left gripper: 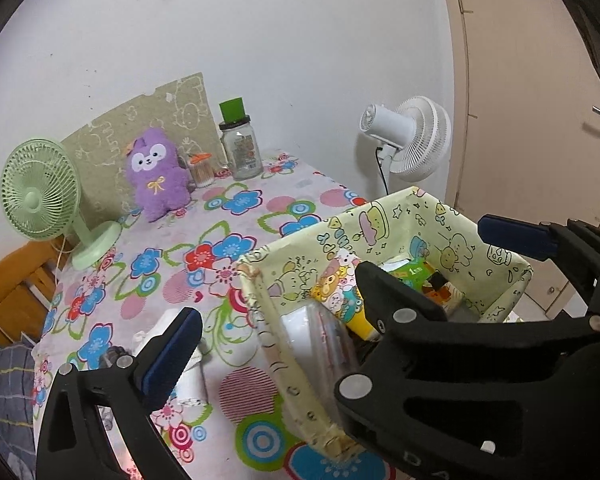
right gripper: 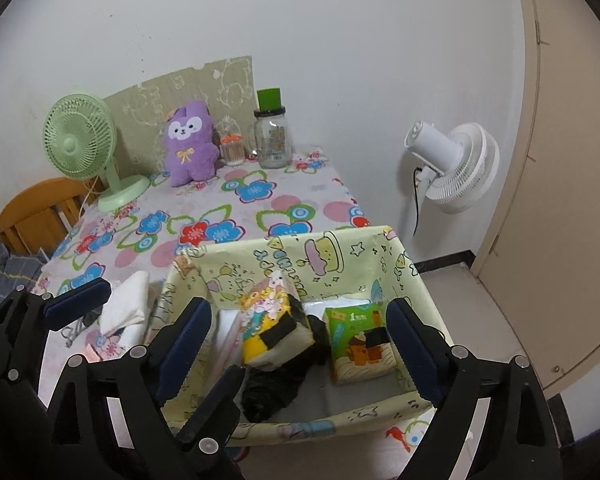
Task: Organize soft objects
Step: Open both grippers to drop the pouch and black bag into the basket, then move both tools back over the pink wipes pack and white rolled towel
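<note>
Right gripper (right gripper: pixel 296 344): jaws spread, empty, over yellow-green cartoon-print storage box (right gripper: pixel 340 256) holding green tissue pack (right gripper: pixel 360 344). Left gripper (right gripper: pixel 156 308): spread, empty, straddling the box's left wall beside white cloth (right gripper: pixel 126 304).

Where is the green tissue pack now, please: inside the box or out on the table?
Inside: the green tissue pack lies within the patterned box walls.

Each tool, the left (left gripper: pixel 340 284) and the right (right gripper: pixel 300 344), is built of matte black plastic arms with triangular cut-outs, joined by round silver rivets, and the fingers (left gripper: pixel 168 356) are faced with dark blue ribbed pads; raised lettering is moulded into one arm.
</note>
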A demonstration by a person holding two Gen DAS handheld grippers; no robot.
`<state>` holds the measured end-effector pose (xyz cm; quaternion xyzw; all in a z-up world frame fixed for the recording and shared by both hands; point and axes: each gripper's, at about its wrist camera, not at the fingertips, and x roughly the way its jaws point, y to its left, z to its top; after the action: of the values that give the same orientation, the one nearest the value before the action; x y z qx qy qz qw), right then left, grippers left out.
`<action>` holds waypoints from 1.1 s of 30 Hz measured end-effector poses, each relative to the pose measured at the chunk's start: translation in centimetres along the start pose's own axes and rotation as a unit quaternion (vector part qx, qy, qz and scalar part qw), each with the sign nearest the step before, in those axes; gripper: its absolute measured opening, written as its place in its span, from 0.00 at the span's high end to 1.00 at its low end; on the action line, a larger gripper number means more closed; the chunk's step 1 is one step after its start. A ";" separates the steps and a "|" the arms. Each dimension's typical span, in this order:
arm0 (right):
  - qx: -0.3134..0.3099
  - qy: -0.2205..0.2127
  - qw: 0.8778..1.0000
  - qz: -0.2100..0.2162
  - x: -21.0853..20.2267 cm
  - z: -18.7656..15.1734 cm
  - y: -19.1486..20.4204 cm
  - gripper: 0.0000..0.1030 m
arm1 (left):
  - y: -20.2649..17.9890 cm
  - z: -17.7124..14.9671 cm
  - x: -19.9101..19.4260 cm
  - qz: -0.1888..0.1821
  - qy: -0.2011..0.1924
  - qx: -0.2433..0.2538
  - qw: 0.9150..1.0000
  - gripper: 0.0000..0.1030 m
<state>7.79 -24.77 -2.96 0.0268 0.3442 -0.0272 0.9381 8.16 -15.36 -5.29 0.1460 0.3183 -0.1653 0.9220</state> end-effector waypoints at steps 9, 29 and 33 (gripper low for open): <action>-0.004 -0.028 1.000 0.001 -2.3 0.1 2.3 0.06 | 2.0 -0.5 -2.3 0.007 -0.018 -0.008 1.000 0.00; -0.036 -0.088 0.995 0.019 -5.3 0.6 8.6 0.00 | 7.4 -2.0 -6.0 0.019 -0.045 -0.048 0.998 0.00; -0.039 -0.089 0.995 0.031 -5.2 0.5 9.9 0.00 | 8.6 -2.6 -6.3 0.027 -0.045 -0.060 0.997 0.00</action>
<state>4.83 -14.74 1.08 -0.0020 0.2589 0.0132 0.9658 5.49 -5.24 -1.81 0.0918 0.2816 -0.1273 0.9466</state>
